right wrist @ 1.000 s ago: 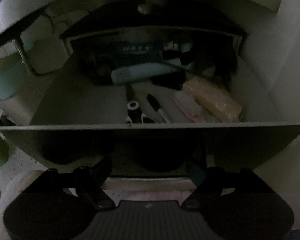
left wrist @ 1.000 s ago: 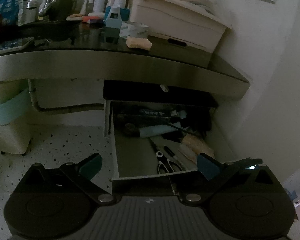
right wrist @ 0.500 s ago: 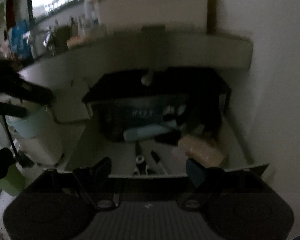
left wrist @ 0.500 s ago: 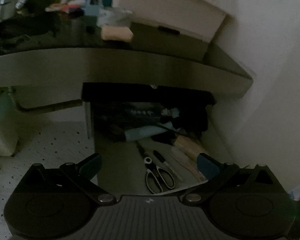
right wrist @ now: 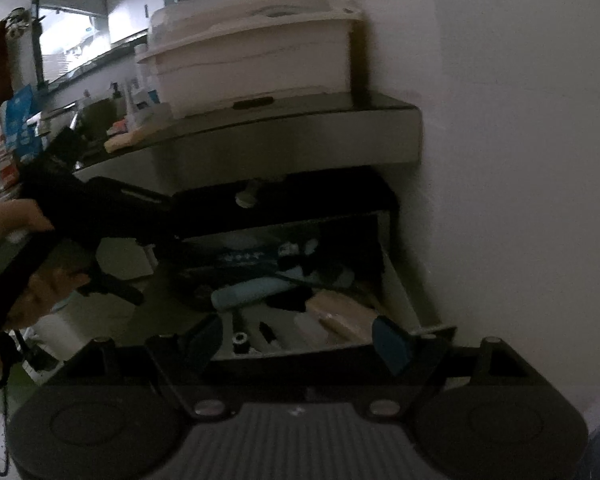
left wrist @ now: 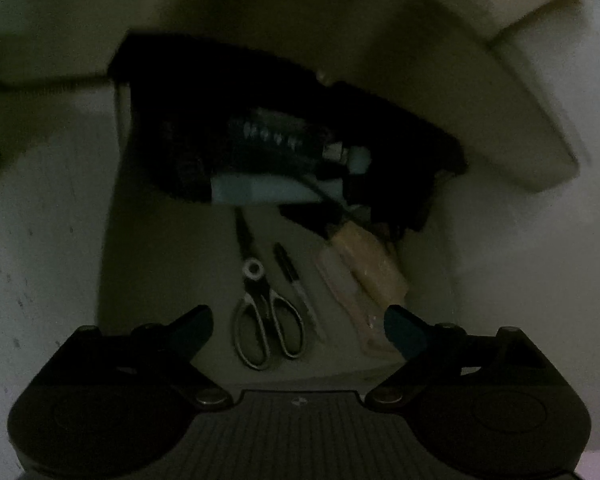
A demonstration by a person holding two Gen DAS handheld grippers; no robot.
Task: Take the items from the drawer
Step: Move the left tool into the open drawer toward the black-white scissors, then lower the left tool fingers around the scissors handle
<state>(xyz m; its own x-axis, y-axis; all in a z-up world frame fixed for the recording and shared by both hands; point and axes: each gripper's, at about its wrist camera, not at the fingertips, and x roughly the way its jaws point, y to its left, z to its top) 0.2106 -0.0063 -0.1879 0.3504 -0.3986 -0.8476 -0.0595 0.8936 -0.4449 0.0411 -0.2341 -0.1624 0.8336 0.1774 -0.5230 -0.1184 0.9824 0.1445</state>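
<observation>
The counter (right wrist: 300, 136) carries a big white bin (right wrist: 256, 52), and below it the drawer (right wrist: 404, 292) stands pulled out. The left hand-held gripper (left wrist: 298, 330) hangs over the drawer with its fingers spread wide and nothing between them. The right hand-held gripper (right wrist: 298, 342) is also spread and empty, in front of the drawer. Inside lie a light blue tube (left wrist: 260, 189), a tan packet (left wrist: 370, 266), scissors (left wrist: 262, 316) and a pen (left wrist: 294, 282) just beside them.
</observation>
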